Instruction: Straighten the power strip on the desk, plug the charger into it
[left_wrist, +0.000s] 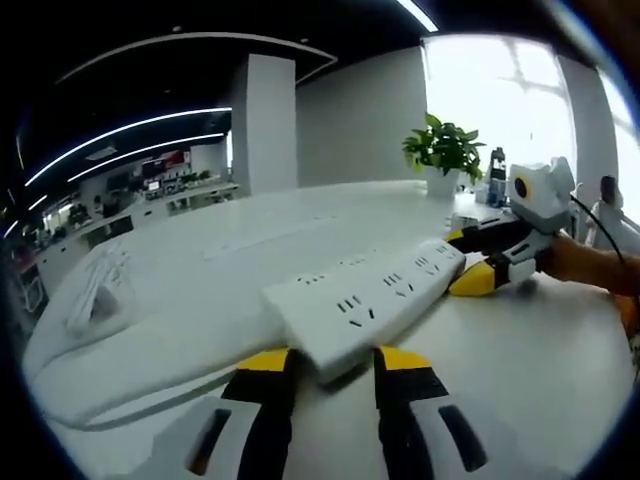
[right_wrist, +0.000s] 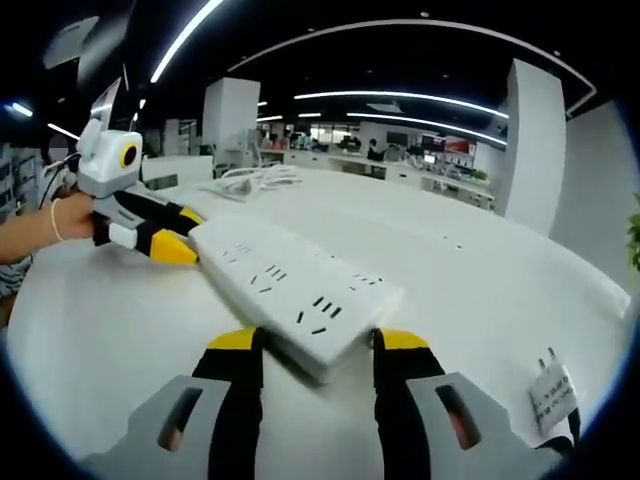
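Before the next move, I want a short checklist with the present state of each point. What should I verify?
1. Left tongs around one end of the power strip: ok, jaws stand on both sides of it.
2. Right tongs around the other end: ok, jaws stand on both sides.
3. Firm clamp on the strip: cannot tell, contact of the jaws is not clear.
4. Strip flat on the desk: ok in the right gripper view; in the left gripper view its near end may be raised.
5. Charger within sight: ok, it lies on the desk right of the right tongs, not plugged in.
6. Sockets free: ok, nothing is plugged in.
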